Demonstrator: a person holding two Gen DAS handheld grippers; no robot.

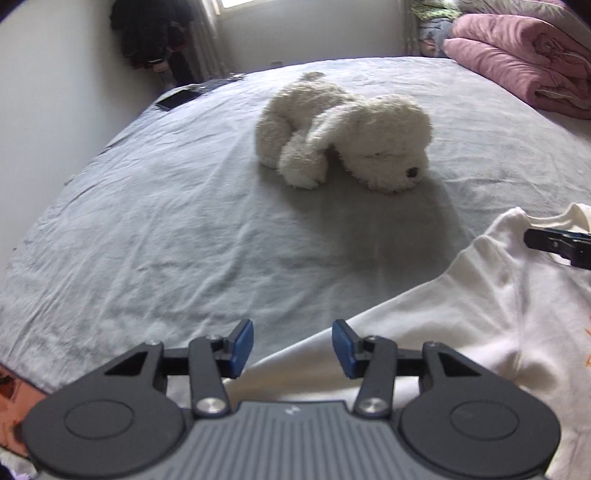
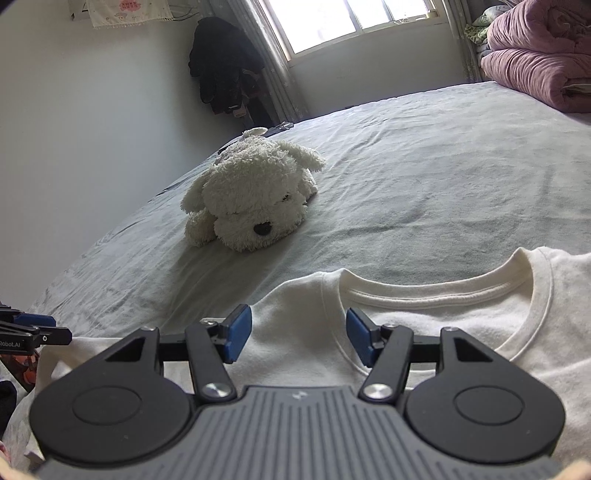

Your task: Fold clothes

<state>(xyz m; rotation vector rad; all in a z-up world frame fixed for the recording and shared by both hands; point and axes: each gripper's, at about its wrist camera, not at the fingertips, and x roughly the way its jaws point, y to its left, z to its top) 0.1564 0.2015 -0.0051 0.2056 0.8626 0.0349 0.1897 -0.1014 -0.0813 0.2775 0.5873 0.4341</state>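
White cotton T-shirt (image 2: pixel 461 332) with a ribbed round collar lies flat on the bed's pale grey, creased sheet (image 1: pixel 166 221), at the near edge of the bed, on the near side of the cream fluffy plush dog (image 2: pixel 251 195), with bare sheet between the two. The dog lies on its belly in the middle of the bed, its black nose turned toward the shirt. A small orange print shows on the shirt's front in the left wrist view.

The right gripper (image 2: pixel 299 338) hovers over the shirt just short of the collar, its blue-padded jaws standing about half open with only the shirt's fabric below them and nothing pinched between the pads. The left gripper (image 1: pixel 293 349) sits over the shirt's side edge, where white cloth meets grey sheet; its jaws also stand parted by a fair gap, and the pads press on nothing.

Beyond the dog, at the far right of the bed, a rolled pink quilt (image 1: pixel 524 62) is stacked against the wall. Dark clothes (image 2: pixel 225 66) hang in the corner beside the window (image 2: pixel 351 22), further back than the dog.
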